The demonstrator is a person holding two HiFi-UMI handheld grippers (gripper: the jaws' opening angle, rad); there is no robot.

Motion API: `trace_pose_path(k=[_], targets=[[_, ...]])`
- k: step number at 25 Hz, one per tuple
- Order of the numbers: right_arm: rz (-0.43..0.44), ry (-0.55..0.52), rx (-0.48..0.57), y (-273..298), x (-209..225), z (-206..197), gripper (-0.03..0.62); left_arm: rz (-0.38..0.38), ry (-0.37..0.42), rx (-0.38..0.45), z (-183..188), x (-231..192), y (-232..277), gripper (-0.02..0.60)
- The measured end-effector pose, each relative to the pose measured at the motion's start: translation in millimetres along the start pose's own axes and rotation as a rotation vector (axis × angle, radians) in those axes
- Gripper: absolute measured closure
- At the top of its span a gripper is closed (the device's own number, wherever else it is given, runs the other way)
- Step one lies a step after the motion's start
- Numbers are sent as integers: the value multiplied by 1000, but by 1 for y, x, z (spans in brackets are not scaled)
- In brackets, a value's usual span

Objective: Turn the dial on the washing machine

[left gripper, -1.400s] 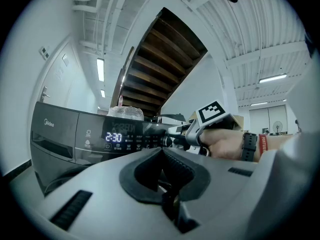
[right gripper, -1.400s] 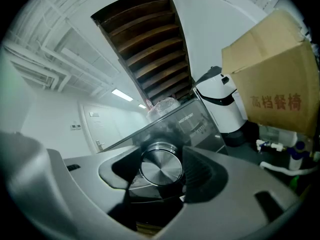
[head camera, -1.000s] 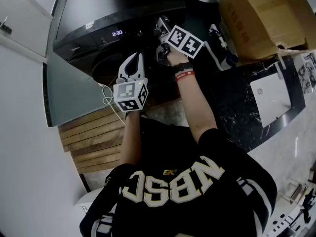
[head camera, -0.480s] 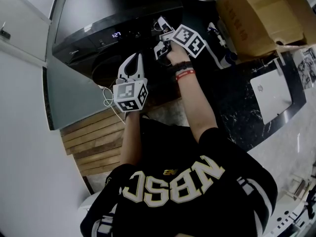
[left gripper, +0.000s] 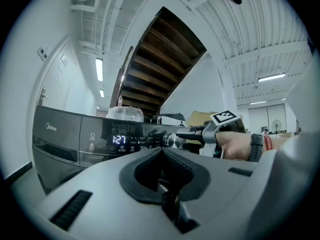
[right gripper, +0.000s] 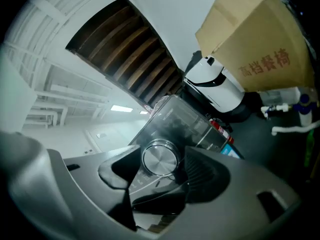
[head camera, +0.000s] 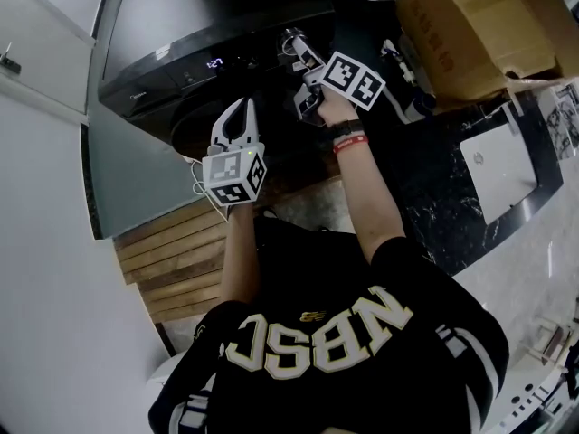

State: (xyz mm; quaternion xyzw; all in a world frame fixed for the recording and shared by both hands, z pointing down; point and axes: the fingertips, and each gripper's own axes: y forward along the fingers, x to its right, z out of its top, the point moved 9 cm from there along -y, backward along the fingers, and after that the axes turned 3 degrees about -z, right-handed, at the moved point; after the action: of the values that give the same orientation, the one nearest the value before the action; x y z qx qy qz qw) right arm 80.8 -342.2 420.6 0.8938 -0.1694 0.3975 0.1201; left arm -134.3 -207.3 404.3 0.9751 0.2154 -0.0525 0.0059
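- Tongs of the left gripper [head camera: 241,114] are clenched on nothing, pad against pad, and hang in the air short of the washing machine [head camera: 213,12], pointing at its front.
- Tongs of the right gripper [head camera: 292,43] reach further forward and are grasping the dial [right gripper: 160,159]: the round silver knob sits between the two pads, one pad on each side of it.
- That dial [left gripper: 172,140] is on the dark control panel at the machine's front, to the right of the lit display [left gripper: 118,139], which reads 1:27.
- A red wristband [head camera: 349,143] is on the arm that holds the right gripper.
- On the person's right, a dark marbled bench [head camera: 434,211] carries a closed white laptop [head camera: 496,177].
- Beyond the bench stands an open cardboard box [head camera: 470,25] with red print on its side.
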Motion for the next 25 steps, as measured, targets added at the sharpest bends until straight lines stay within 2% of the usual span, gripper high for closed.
trace_pose_path(k=[9,14,18,25], targets=[[-57,-405,10,-48,-17,-1,399,19,-3,17,4,2,-10,568],[-67,-583,21,-73,-27,-2,428,34,-3,19,7,3,-15,568],[-72,-670,26,-90,-30,-6,465,51,5,32,11,4,-20,568],[-46,-747,32,-113,-28,-19,534,67,14,41,14,12,-26,568]])
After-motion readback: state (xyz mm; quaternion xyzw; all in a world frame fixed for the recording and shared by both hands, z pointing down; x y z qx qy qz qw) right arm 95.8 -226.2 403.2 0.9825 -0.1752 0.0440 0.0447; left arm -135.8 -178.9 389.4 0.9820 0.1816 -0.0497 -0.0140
